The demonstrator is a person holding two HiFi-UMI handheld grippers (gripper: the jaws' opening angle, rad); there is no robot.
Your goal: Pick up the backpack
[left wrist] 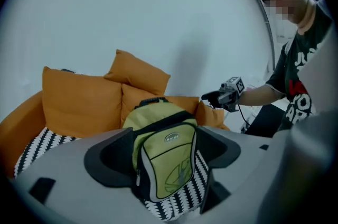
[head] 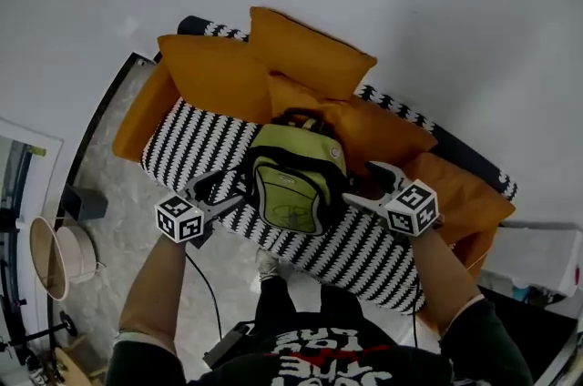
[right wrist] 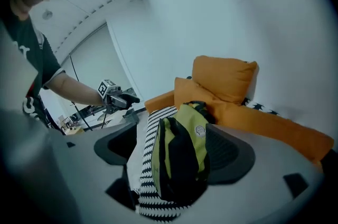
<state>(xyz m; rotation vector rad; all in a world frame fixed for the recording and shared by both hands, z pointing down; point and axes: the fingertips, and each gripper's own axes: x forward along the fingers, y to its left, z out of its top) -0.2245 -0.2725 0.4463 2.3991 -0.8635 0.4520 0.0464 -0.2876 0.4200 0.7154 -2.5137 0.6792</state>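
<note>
Jaws open and empty, the left gripper (head: pixel 223 190) at nine o'clock and right gripper (head: pixel 364 184) at three flank the green backpack (head: pixel 293 184), seemingly for a two-sided lift.

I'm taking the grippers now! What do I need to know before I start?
Left gripper: open, holding nothing, beside the left side of the backpack.
Right gripper: open, holding nothing, beside its right side.
Backpack: green and black, standing on the zigzag sofa seat, in front of the orange cushions.
Done: the grippers flank the backpack; nothing is gripped yet.
Left: close on the backpack, probably from both sides, then lift it.
</note>
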